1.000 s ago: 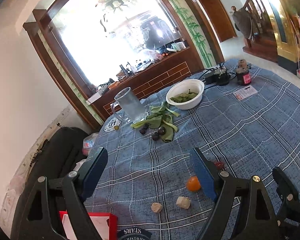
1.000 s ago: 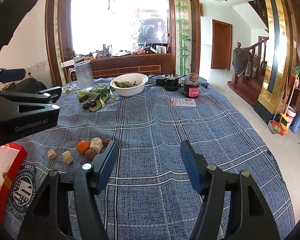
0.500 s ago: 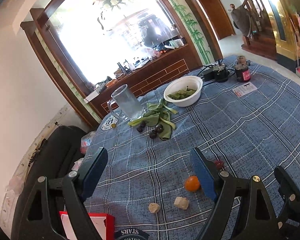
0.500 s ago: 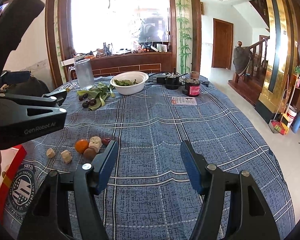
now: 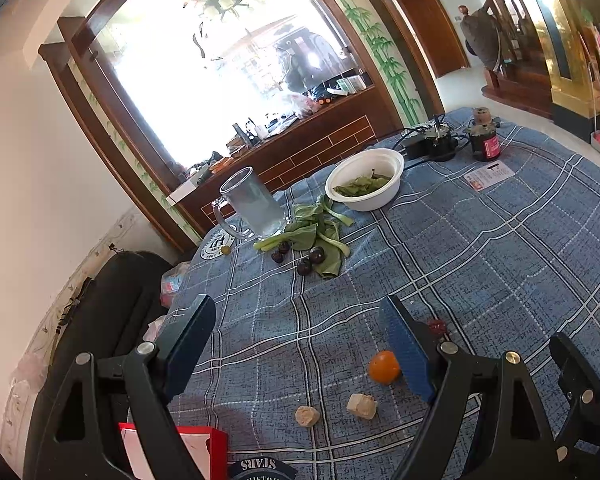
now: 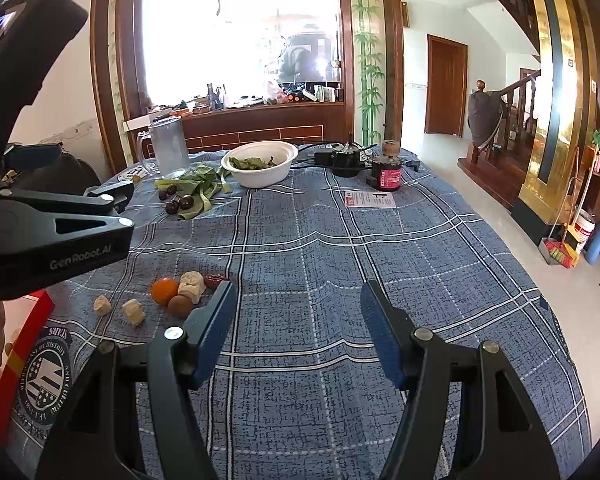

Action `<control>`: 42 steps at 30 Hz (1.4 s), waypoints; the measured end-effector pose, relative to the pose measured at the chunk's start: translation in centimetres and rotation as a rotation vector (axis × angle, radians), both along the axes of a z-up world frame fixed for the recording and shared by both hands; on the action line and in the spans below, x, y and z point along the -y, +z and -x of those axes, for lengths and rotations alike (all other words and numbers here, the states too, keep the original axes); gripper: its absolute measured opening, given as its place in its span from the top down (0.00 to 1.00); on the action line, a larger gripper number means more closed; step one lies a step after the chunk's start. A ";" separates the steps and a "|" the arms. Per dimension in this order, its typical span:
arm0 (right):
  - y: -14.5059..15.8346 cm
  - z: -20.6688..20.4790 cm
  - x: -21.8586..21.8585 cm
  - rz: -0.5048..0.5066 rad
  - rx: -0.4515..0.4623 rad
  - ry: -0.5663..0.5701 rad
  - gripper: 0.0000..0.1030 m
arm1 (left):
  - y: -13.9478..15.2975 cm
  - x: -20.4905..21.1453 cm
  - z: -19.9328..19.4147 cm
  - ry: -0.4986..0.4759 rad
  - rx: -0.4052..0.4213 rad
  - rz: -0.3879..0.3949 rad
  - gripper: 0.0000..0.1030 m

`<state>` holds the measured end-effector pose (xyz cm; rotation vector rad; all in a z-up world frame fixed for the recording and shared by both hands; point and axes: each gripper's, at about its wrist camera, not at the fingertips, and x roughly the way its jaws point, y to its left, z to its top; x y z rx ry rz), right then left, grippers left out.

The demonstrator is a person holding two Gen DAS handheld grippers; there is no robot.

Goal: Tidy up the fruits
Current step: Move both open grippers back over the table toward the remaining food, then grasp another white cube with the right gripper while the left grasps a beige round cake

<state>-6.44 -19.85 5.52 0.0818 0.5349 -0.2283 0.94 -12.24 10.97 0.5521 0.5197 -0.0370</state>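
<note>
Although the fruits are the whole point of the job, nothing has happened to them: the orange fruit (image 5: 384, 366) lies on the cloth just inside the right-hand finger of your left gripper (image 5: 300, 344), apart from the pad, exactly as it lay a second ago. Two pale chunks (image 5: 362, 405) sit nearer you than the orange, below the gap between the jaws. A red date (image 6: 215, 280), a brown fruit (image 6: 180, 305) and a larger pale piece (image 6: 191, 286) cluster just off the left finger of your right gripper (image 6: 296, 332). Further ahead of both claws, the dark plums (image 5: 316, 255) rest among the green leaves (image 5: 318, 232), beside the glass mug (image 5: 252, 204) and the white bowl (image 5: 366, 184).

Both claws stand open and empty over the blue checked tablecloth (image 5: 480, 260), the left spread wider than the right. Neither opening has altered over the last second.

The only difference from the earlier frames is slight: in the left view the scene has drifted a little, the room rolling a touch. No fruit has shifted. By my reading you haven't begun sorting; the orange looks the handiest first pick for your left claw.
</note>
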 end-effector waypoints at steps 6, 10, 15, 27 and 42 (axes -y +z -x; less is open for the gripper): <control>-0.1 -0.2 0.0 -0.007 -0.007 0.005 0.36 | -0.4 -1.0 -0.1 0.001 -0.030 0.016 0.18; -0.6 -0.6 0.2 -0.005 -0.029 0.001 0.36 | -1.5 -5.1 -0.2 0.052 -0.102 0.058 0.18; -1.9 -1.6 0.7 -0.075 -0.108 0.026 0.36 | -2.5 -11.2 0.8 0.116 -0.165 0.111 0.18; -3.3 -5.6 -4.2 -0.115 -0.315 0.219 0.36 | -4.7 -15.9 1.0 0.114 -0.247 0.172 0.18; -5.2 -10.9 -12.9 0.026 -0.333 0.402 0.38 | -6.7 -15.0 -1.3 0.094 -0.266 0.107 0.18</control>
